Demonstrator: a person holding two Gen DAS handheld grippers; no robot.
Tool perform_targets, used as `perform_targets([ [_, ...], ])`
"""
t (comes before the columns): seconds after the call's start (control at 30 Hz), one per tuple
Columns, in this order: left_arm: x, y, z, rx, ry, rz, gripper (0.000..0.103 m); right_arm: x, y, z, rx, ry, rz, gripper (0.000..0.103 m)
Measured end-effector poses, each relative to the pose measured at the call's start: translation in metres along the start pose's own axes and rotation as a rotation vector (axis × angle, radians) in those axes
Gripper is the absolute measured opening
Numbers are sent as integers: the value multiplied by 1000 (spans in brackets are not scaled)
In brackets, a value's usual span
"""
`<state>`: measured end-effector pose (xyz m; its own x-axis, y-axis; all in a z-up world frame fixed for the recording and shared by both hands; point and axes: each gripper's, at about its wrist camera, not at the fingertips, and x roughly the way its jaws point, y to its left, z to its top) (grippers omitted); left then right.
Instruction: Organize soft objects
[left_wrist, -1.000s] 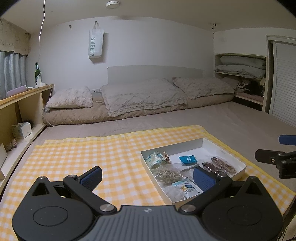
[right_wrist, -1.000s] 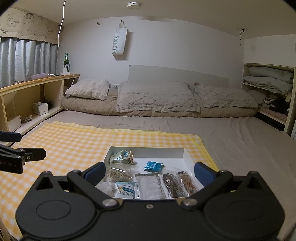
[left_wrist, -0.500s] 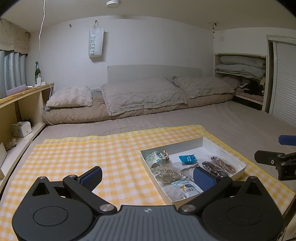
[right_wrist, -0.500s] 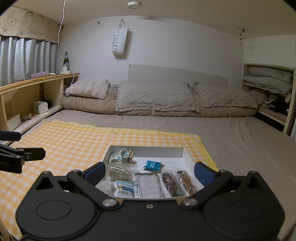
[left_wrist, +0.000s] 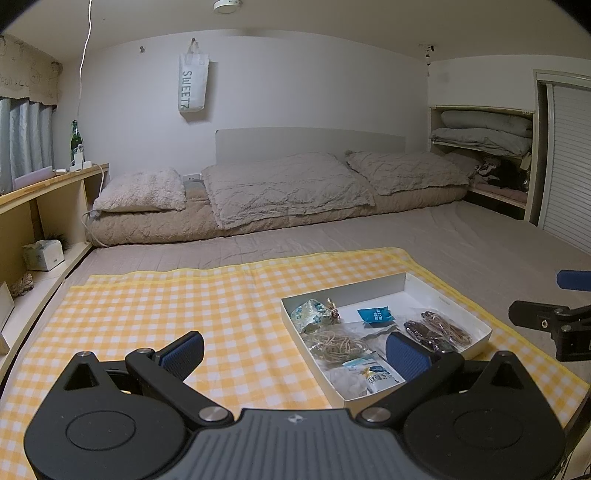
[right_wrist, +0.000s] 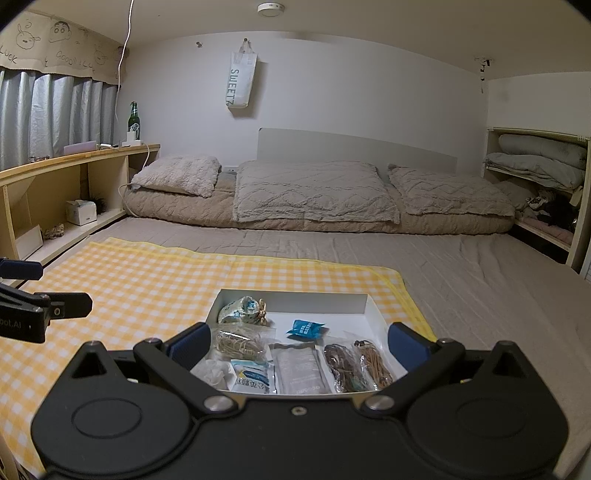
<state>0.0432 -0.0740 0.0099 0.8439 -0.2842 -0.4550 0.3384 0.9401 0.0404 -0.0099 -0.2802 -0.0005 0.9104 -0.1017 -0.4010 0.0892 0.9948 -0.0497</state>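
Note:
A shallow white box (left_wrist: 369, 290) (right_wrist: 295, 301) lies on a yellow checked cloth (left_wrist: 184, 306) (right_wrist: 147, 288). In it lie a floral pouch (right_wrist: 240, 308), a small blue packet (right_wrist: 306, 328), a bag of rubber bands (right_wrist: 238, 343), a blue-and-white sachet (right_wrist: 253, 376), a grey packet (right_wrist: 303, 369), dark hair ties (right_wrist: 341, 365) and brown ties (right_wrist: 375, 363). My right gripper (right_wrist: 299, 342) hovers open over the box's near edge, holding nothing. My left gripper (left_wrist: 295, 352) is open and empty, left of the box, with its right fingertip over the box's near side.
The cloth is spread on a grey-sheeted bed (left_wrist: 443, 240) with pillows (left_wrist: 288, 184) along the far wall. A wooden shelf (left_wrist: 44, 206) runs along the left, holding a tissue box (left_wrist: 42, 254) and a bottle (left_wrist: 75, 140). Folded bedding fills a niche (left_wrist: 487, 136) at the right.

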Motion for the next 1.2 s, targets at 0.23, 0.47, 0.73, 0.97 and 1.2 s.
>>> perform_targets([
  [0.23, 0, 0, 0, -1, 1, 0, 103, 0, 0, 0, 0, 0, 0, 103],
  [0.47, 1, 0, -2, -4, 5, -1, 103, 0, 0, 0, 1, 0, 0, 103],
  [0.73, 2, -1, -2, -6, 7, -1, 103, 0, 0, 0, 0, 1, 0, 103],
  [0.97, 2, -2, -3, -5, 8, -1, 103, 1, 0, 1, -2, 1, 2, 103],
  [1.2, 2, -2, -3, -6, 9, 1, 103, 1, 0, 1, -4, 1, 3, 103],
])
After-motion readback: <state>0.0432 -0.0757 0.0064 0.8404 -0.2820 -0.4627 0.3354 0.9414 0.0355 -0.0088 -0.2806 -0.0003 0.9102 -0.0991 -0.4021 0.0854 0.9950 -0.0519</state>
